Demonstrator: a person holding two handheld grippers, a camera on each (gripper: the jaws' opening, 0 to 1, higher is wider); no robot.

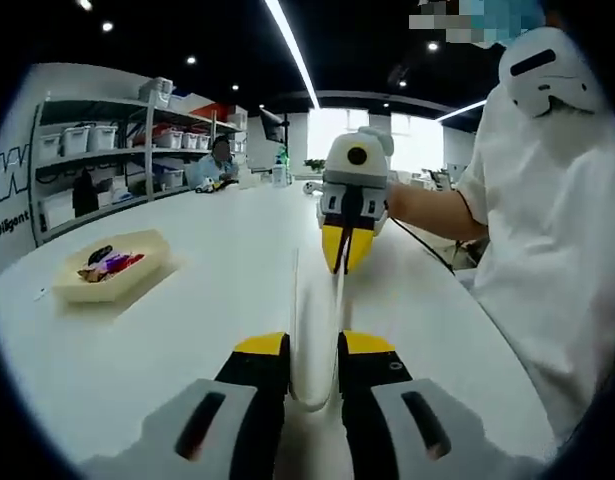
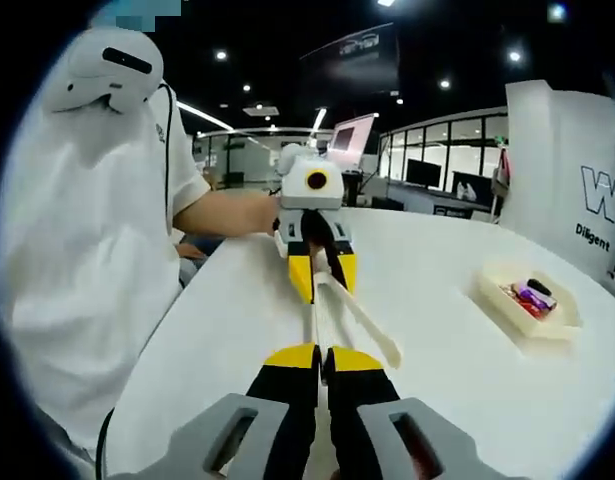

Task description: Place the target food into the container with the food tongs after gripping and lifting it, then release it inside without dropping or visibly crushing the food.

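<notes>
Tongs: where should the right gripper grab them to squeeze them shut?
Across both arms, midway, closing on their outer faces. The tongs form a V: hinge end in the left gripper, one arm in the right gripper, the other arm splaying free. Likely come in from the open end.

Both grippers, the left gripper (image 1: 312,365) and the right gripper (image 2: 319,372), have yellow-tipped black jaws on grey bodies. The tongs (image 1: 315,330) are translucent white, on a white table (image 1: 187,330). At ten o'clock in the left gripper view, the cream container (image 1: 112,265) holds red, purple and black items (small, blurred).
</notes>
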